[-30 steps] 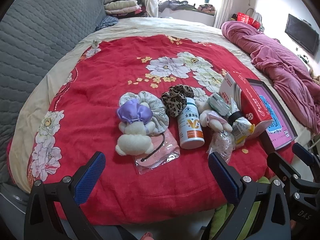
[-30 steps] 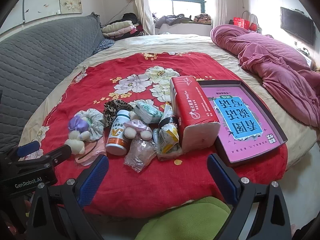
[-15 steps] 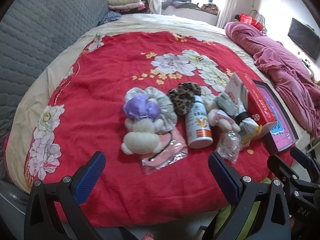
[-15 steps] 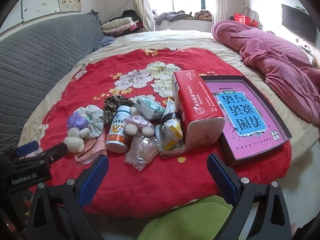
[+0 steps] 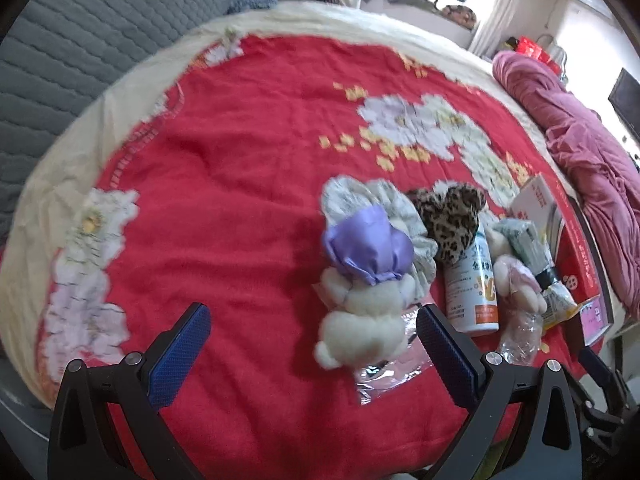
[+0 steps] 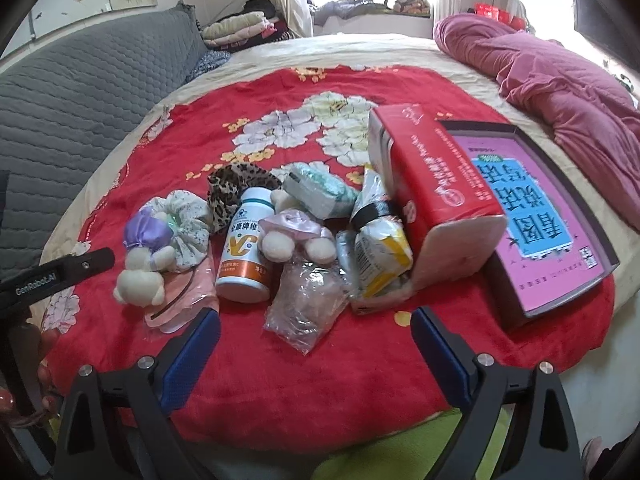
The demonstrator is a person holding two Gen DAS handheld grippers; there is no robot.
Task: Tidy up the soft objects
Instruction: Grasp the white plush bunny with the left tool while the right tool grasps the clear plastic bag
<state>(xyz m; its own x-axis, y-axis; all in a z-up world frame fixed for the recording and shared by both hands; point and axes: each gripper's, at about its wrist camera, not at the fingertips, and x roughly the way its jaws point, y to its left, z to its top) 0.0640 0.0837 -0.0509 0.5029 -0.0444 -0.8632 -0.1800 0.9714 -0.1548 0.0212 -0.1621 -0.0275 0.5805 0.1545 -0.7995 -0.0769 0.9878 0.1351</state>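
A cream plush toy with a purple satin cap (image 5: 362,300) (image 6: 144,256) lies on the red floral blanket (image 5: 240,160), resting on a flowered scrunchie (image 5: 376,208) (image 6: 188,220). A leopard scrunchie (image 5: 452,220) (image 6: 232,188) and a second plush with a pink cap (image 5: 516,284) (image 6: 292,236) lie to its right. My left gripper (image 5: 312,344) is open, just short of the purple-capped plush, its right finger beside the toy. My right gripper (image 6: 316,344) is open above the blanket's front edge, in front of a crumpled clear bag (image 6: 304,304).
A white bottle (image 6: 244,252), snack packets (image 6: 380,248), a red tissue pack (image 6: 432,196) and a pink-lidded box (image 6: 532,216) crowd the right. A pink packet (image 5: 392,364) lies under the plush. A grey headboard (image 6: 72,92) stands left, a maroon quilt (image 6: 560,76) right.
My left gripper has moved forward and down toward the purple-capped plush, which now sits close between its fingers. My right gripper has edged slightly closer to the pile.
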